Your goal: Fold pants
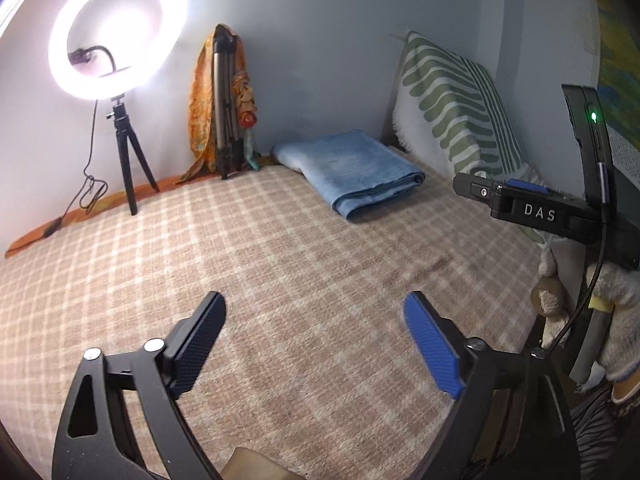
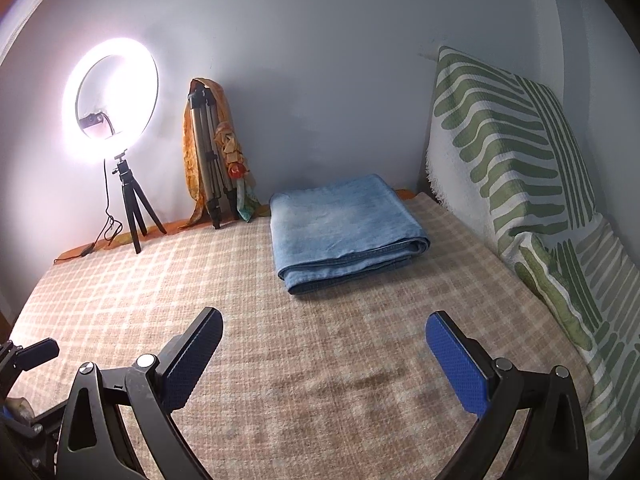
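At far end of blanket (image 2: 320, 360), near wall, pants (image 2: 344, 228) lay folded. We held left gripper (image 1: 314, 344) and right gripper (image 2: 324, 360) spread wide, empty. Denim judged heavy, stiff; grip thick folded edge.

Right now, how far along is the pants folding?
It looks finished: the blue jeans lie in a neat folded stack on the checked blanket. Neither the left gripper nor the right gripper holds anything; both are open, clear of the jeans. Nothing obvious remains.

Pants (image 2: 344, 228): faded light blue denim. Blanket (image 2: 280, 360): beige-and-cream plaid. Pillows (image 2: 500, 152): white with green stripes. Scarf (image 1: 200, 112): orange print. Pads (image 2: 456, 364): blue.
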{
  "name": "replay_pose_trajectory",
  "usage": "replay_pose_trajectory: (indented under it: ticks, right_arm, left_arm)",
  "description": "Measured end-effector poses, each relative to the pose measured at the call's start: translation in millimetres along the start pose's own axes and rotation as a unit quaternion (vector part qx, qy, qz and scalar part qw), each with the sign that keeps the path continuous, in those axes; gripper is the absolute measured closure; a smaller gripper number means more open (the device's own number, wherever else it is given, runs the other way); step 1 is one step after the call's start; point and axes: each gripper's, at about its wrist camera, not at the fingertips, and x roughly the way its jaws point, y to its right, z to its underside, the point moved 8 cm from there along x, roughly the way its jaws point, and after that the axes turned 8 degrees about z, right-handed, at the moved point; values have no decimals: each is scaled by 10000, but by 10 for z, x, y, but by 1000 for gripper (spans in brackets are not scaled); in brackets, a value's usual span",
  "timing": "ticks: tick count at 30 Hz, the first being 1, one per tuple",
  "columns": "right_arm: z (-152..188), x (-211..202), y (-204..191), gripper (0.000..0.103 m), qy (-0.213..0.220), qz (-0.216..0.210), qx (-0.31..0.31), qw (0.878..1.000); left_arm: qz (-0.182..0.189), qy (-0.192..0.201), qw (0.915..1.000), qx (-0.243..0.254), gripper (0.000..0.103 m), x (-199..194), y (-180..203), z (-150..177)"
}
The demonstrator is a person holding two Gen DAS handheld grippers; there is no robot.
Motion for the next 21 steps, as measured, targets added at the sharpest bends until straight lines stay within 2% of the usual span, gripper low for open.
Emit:
replay_pose_trajectory:
  ticks: [5,21]
  right_arm:
    - [25,76,2,0,-65,36,-18,10000]
    - [37,86,8,0,-39,141,64,9999]
  left_arm:
    - [-87,142,9998,-53,8,-52,-29,-8]
    - [-145,190,9997,1,7,-110,3,-20]
